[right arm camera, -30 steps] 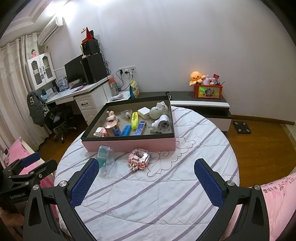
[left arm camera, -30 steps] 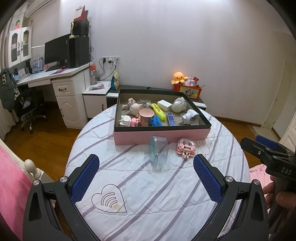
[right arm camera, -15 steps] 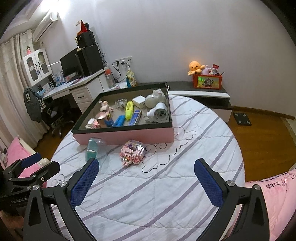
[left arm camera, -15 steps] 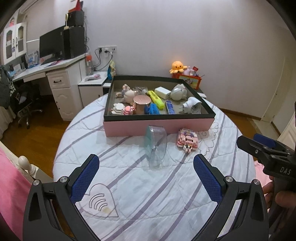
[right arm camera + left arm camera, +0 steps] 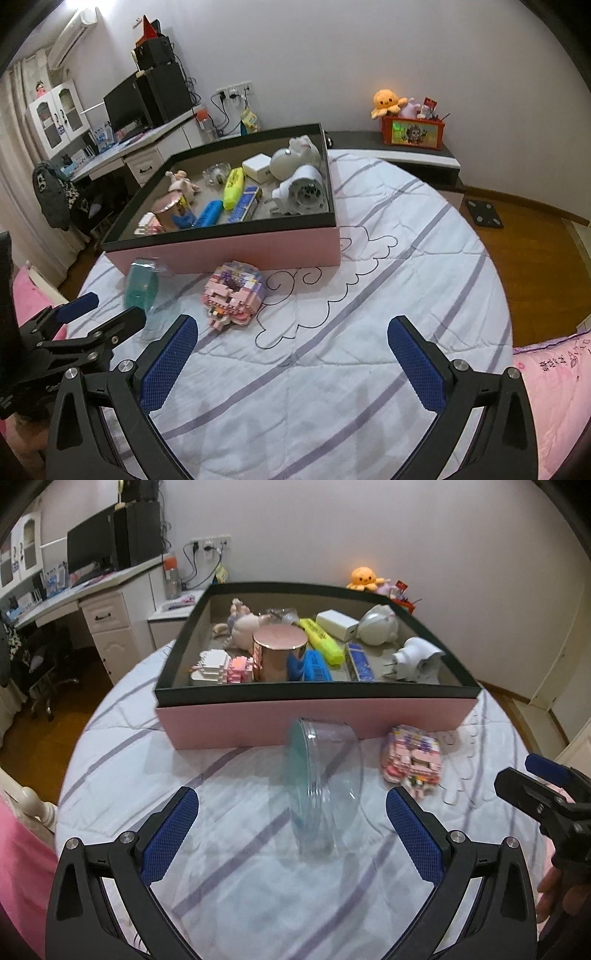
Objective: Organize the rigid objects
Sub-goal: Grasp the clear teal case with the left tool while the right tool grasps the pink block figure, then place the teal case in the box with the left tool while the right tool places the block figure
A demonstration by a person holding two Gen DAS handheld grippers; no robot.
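A clear round container with a teal lid [image 5: 321, 782] lies on its side on the striped table cover, close to the pink box [image 5: 317, 720]. My left gripper [image 5: 291, 812] is open, and the container's near end sits between its blue pads [image 5: 170, 830] without touching them. A pink brick model [image 5: 412, 762] rests to the container's right. In the right wrist view my right gripper [image 5: 293, 332] is open over bare cover, with the brick model [image 5: 234, 295] just ahead on the left and the container [image 5: 142, 284] further left. The box [image 5: 229, 251] holds several small items.
Inside the box are a rose-gold tin [image 5: 279, 653], a yellow highlighter [image 5: 321, 640], a white plug adapter [image 5: 413, 661] and a plush toy [image 5: 240, 624]. A desk with a monitor [image 5: 125, 99] stands far left. Pink bedding [image 5: 554, 387] borders the round table's right edge.
Both grippers have moved forward and lower toward the box. The container now sits between my left fingers, and the brick model is nearer my right gripper. Both stay open.
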